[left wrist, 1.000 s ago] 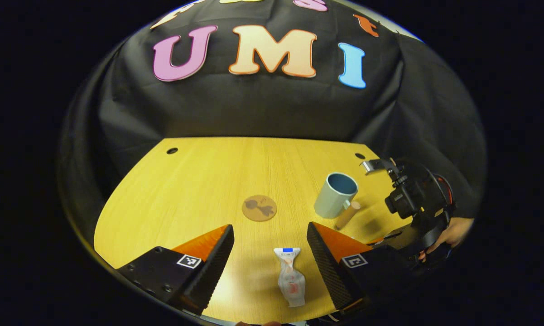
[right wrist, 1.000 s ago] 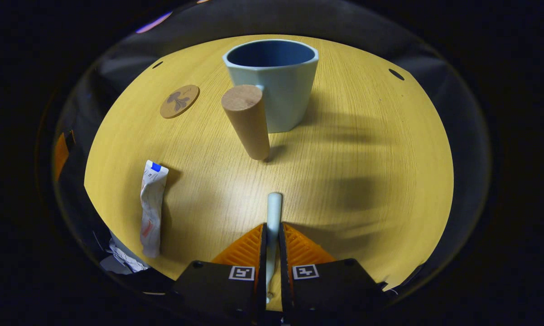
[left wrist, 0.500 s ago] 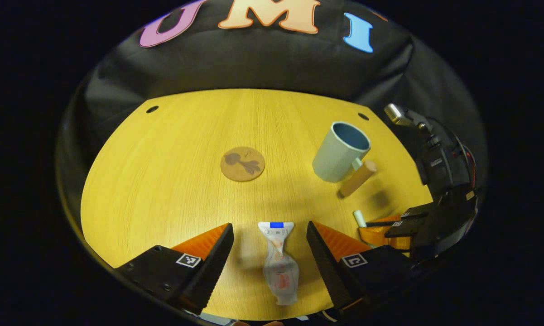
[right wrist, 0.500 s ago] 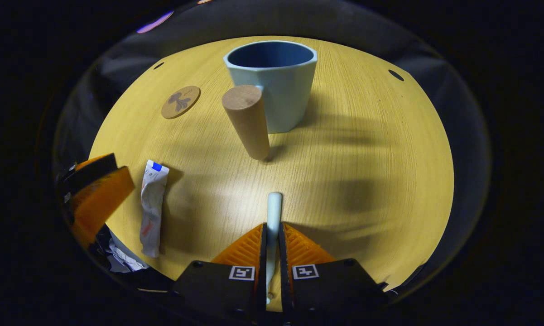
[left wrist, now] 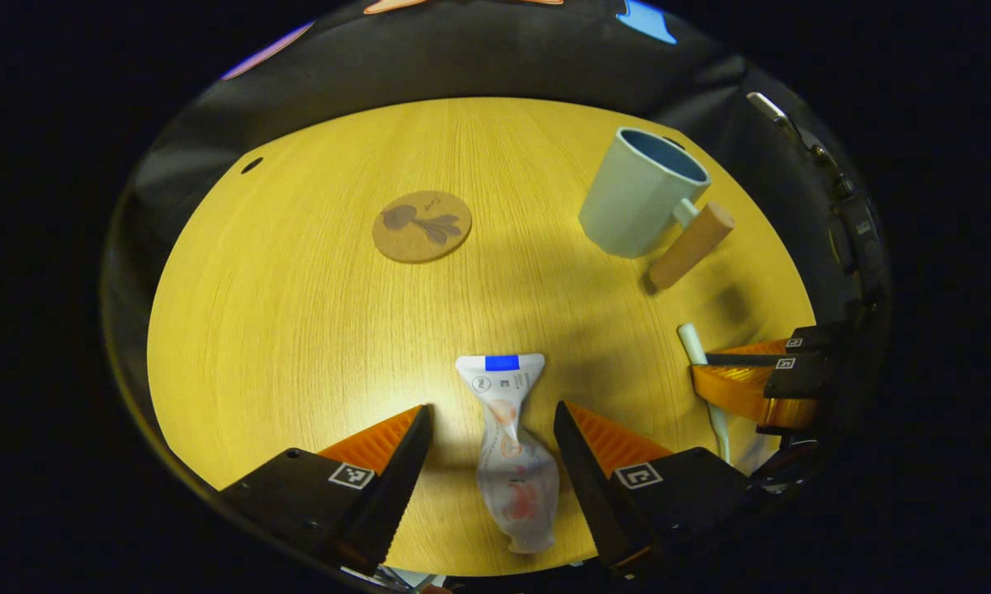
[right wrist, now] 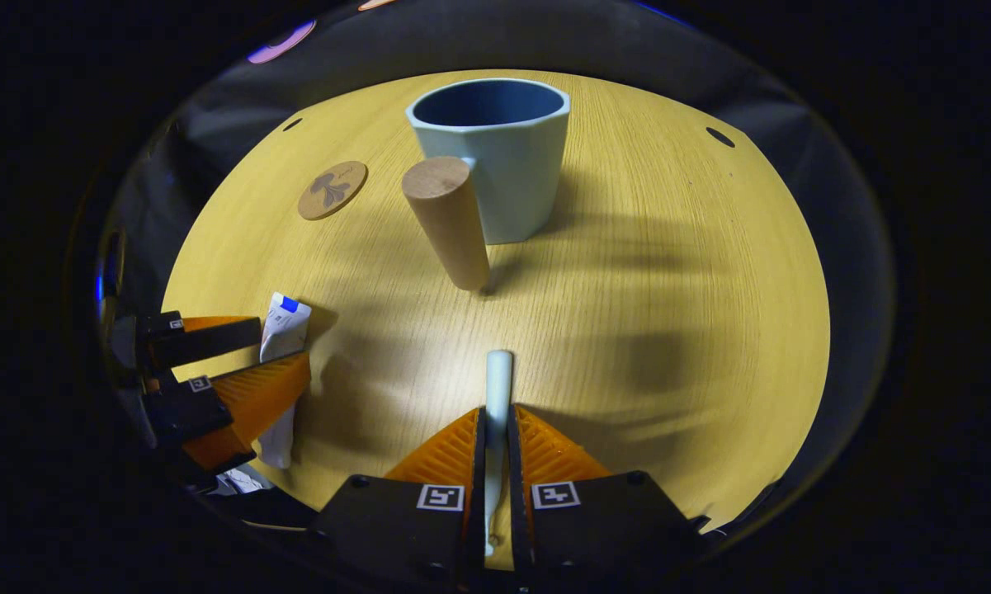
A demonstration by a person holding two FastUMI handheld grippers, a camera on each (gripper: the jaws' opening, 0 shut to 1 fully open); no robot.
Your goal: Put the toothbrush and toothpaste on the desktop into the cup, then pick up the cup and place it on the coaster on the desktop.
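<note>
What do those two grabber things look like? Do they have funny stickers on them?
Each grabber has two wedge-shaped fingers with ridged sides on a dark, blocky body. The left gripper and the right gripper both wear small square black-and-white checker-like stickers, one behind each finger. Little screws dot the left gripper's body.

In the right gripper view, the toothbrush (right wrist: 497, 396) runs back between the fingers of the right gripper (right wrist: 495, 437), so only its rounded front end is plain and its head cannot be made out. The left gripper (right wrist: 272, 363) covers the middle of the toothpaste (right wrist: 285, 318). The print on the coaster (right wrist: 332, 190) is too small to tell. In the left gripper view, the right gripper (left wrist: 738, 375) hides part of the toothbrush (left wrist: 693, 342)
</note>
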